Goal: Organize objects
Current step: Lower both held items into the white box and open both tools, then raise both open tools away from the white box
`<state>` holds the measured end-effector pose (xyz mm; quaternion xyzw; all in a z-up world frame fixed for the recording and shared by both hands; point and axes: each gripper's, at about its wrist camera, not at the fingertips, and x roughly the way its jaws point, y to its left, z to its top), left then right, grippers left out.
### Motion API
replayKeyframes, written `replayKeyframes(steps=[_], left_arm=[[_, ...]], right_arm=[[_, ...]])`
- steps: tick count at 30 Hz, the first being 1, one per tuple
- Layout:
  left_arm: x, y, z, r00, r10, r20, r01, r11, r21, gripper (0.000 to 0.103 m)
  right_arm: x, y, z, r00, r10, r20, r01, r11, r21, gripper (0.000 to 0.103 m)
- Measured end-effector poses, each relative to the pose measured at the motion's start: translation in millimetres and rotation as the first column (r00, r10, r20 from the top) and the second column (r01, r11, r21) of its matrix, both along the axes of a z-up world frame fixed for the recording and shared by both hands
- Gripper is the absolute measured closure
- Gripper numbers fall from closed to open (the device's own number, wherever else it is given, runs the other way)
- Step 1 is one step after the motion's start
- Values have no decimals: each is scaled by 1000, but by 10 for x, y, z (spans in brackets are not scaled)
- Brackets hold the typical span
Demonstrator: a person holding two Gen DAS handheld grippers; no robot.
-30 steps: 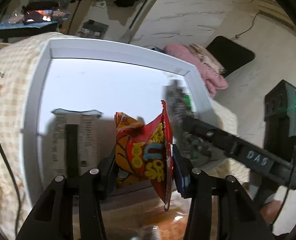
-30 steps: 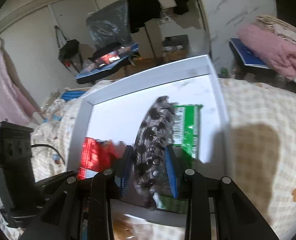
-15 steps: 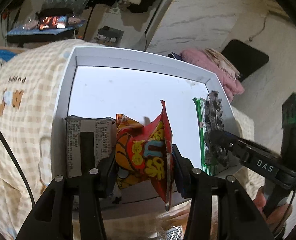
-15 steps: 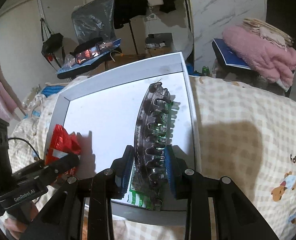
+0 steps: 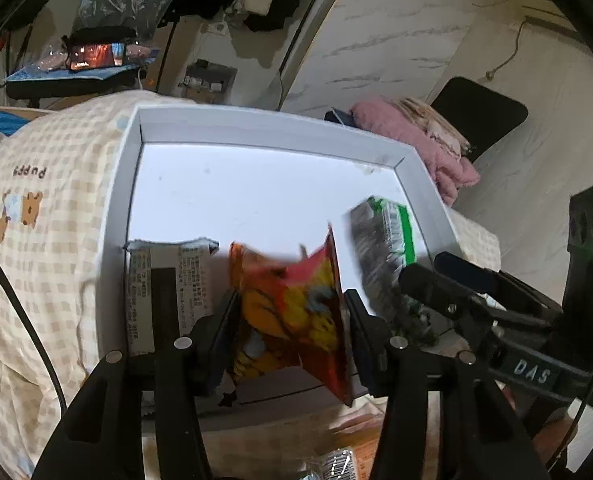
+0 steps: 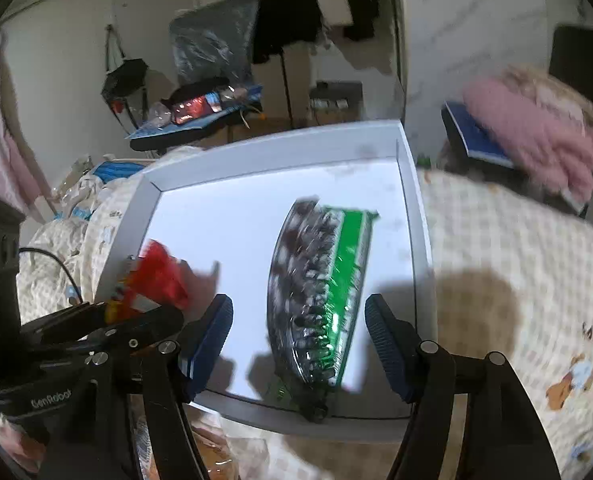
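Lived-in home bedroom, cluttered. A cream checked bedsheet (image 6: 508, 264) printed with cartoon bears covers a bed, with a shallow white tray (image 5: 256, 126) lying on it. Folded pink blanket (image 6: 536, 136) stacked on a dark chair (image 5: 484, 112) beside the bed. Dark clothes (image 6: 288, 12) hang against the wall, next to a clear plastic garment cover (image 6: 212, 44). Wall socket panel (image 6: 334, 96) low on the wall, marble-pattern wall panels (image 5: 396, 40), pale floor with a trailing cable (image 5: 508, 56). More bags and bedding piled at the left edge.
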<state>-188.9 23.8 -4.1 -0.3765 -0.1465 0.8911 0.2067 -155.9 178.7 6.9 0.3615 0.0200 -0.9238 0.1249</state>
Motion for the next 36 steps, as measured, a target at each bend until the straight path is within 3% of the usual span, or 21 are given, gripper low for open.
replayKeyframes(steps=[2,5,9,11,17,18,19,20,24,30,36], left_arm=[[10,-5,48,1000,3,-14,-3,1000,3,42],[8,-46,93,999,25,-25,-25,1000,9,41],[24,-88,141,999,30,-30,-29,999,18,39],[66,-102,225,999,28,-46,-28,1000,9,30],[314,-181,648,985,47,-166,-51,998,-21,22],[366,-203,736,981,54,-185,-60,998,-25,21],[408,-225,804,978,59,-199,-66,997,-28,21],[457,-255,880,975,67,-212,-75,997,-31,19],[610,-391,1125,965,115,-237,-127,991,-35,19],[801,-550,1370,959,140,-247,-152,988,-30,19],[1050,-565,1619,958,123,-257,-125,992,8,19]], right_arm=[[30,-36,26,1000,11,-15,-11,1000,0,32],[38,-19,53,1000,13,-21,-13,999,-33,21],[51,49,116,999,9,-33,-12,997,-78,21],[79,85,174,999,8,-46,-13,995,-98,21],[255,159,563,991,33,-127,-55,982,-180,20],[298,160,640,989,41,-141,-68,979,-191,18],[337,162,724,986,52,-158,-84,976,-201,1],[386,159,794,982,61,-178,-98,973,-210,0],[572,116,1073,964,73,-254,-126,972,-197,0],[779,103,1306,950,104,-294,-161,971,-177,0],[913,143,1422,955,138,-262,-190,964,-184,0]])
